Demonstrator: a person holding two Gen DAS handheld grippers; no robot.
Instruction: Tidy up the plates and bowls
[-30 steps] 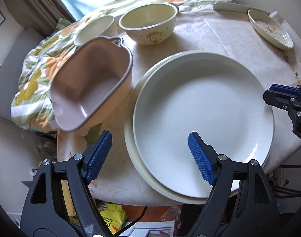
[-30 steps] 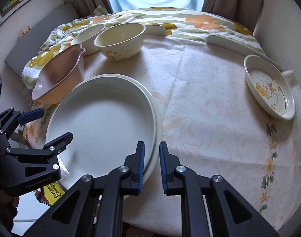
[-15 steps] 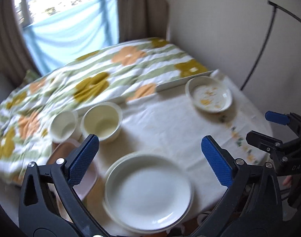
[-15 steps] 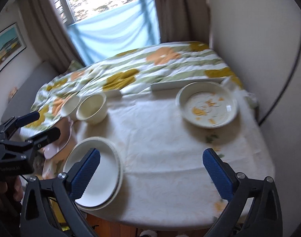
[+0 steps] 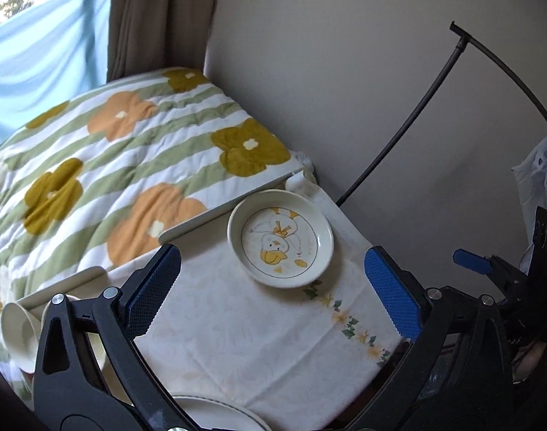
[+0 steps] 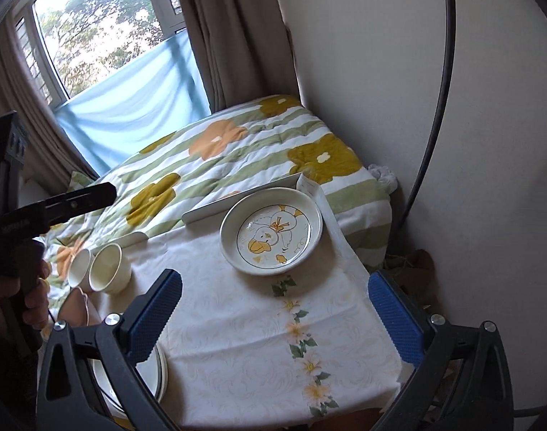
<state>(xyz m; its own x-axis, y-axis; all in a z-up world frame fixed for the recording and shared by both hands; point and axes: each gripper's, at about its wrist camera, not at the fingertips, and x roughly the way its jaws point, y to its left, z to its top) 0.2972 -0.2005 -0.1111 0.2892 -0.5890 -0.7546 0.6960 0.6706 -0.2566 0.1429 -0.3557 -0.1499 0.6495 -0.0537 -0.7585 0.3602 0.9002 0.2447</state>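
Observation:
A small cream plate with a duck drawing (image 5: pixel 280 239) (image 6: pixel 271 230) lies at the far right corner of the table. My left gripper (image 5: pixel 273 287) hangs open above the cloth, short of that plate, with nothing between its fingers. My right gripper (image 6: pixel 273 309) is also open and empty, with the duck plate ahead of it. Two stacked large white plates (image 6: pixel 156 373) (image 5: pixel 219 413) lie at the near edge, partly hidden by a finger. Two cream bowls (image 6: pixel 110 267) (image 6: pixel 78 267) and a pink dish (image 6: pixel 76 309) sit at the left.
A flowered quilt (image 5: pixel 122 151) covers the bed behind the table. The wall (image 6: pixel 363 72) stands close on the right, with a black curved rod (image 5: pixel 410 118) along it. The table's cloth (image 6: pixel 259 341) ends at the right edge. A hand (image 6: pixel 32 298) holds the left gripper.
Both grippers rose from the large plates and swung toward the duck plate. The right gripper went from shut to wide open. The left gripper opened wider.

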